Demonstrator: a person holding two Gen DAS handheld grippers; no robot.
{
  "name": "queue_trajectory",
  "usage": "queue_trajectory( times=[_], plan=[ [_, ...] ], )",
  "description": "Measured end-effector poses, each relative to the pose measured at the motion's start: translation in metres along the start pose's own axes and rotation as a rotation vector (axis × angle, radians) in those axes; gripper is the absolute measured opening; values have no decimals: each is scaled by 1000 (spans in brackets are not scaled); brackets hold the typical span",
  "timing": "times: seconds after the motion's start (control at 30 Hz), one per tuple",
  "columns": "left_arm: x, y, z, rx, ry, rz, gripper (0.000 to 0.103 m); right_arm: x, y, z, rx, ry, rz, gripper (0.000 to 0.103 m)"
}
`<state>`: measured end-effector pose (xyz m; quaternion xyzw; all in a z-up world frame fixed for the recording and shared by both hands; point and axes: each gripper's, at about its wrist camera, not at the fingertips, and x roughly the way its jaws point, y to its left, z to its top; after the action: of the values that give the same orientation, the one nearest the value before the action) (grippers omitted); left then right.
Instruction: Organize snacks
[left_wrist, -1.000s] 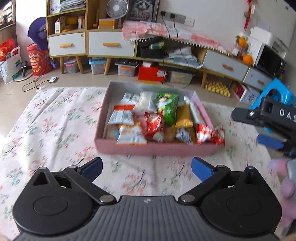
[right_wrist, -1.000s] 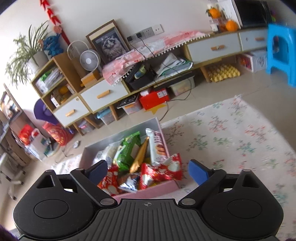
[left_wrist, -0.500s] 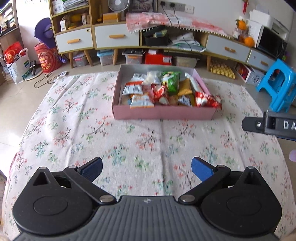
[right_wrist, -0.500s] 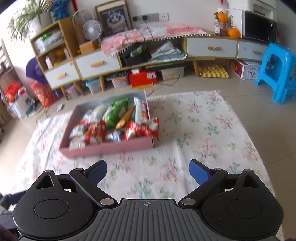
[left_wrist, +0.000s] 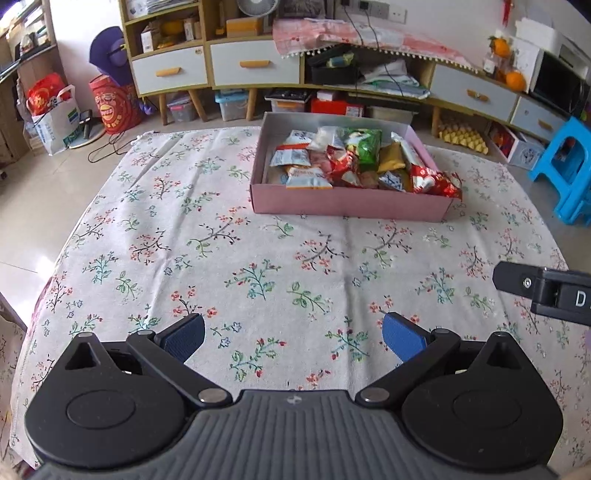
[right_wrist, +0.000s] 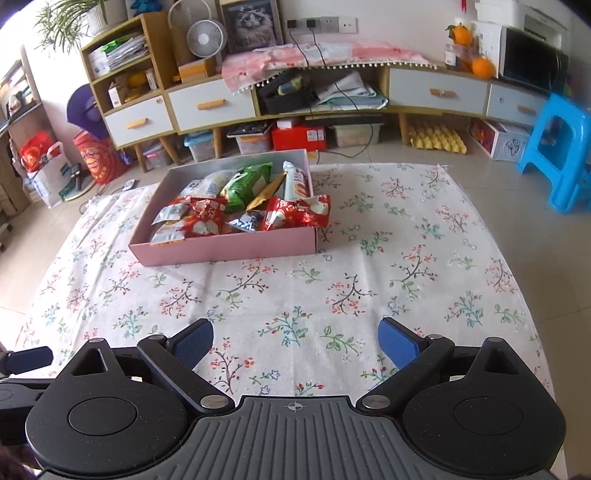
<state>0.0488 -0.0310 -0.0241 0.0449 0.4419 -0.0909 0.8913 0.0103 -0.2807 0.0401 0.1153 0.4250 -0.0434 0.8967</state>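
Pink box (left_wrist: 347, 203), two tongs apart.

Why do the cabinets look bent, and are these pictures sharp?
Left wrist view: the fisheye lens bows the cabinet and tablecloth edges; the pink box is sharp. Right wrist view: same curving, crisp snacks, soft daylight, no harsh glare.

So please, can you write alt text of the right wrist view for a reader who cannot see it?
A pink box full of snack packets sits on a floral tablecloth, with one red packet hanging over its right corner. The open, empty right gripper hovers in the foreground, well short of the box. Behind stand cabinets and a blue stool.
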Motion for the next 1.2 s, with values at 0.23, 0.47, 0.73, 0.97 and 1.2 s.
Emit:
queue_trajectory(
  times=[0.23, 0.47, 0.73, 0.97, 1.2],
  plan=[
    [-4, -1, -1, 29, -33, 43, 103, 6, 3, -2, -22, 15, -3, 97],
    [-5, -1, -3, 28, -25, 32, 103, 5, 8, -5, -38, 19, 5, 97],
    [-6, -3, -3, 33, -25, 37, 103, 5, 8, -5, -35, 27, 12, 97],
    [-6, -3, -3, 34, -19, 28, 103, 7, 9, -6, -38, 31, 12, 97],
    [-5, -2, -3, 32, -15, 29, 103, 7, 10, -7, -41, 34, 12, 97]
  ],
)
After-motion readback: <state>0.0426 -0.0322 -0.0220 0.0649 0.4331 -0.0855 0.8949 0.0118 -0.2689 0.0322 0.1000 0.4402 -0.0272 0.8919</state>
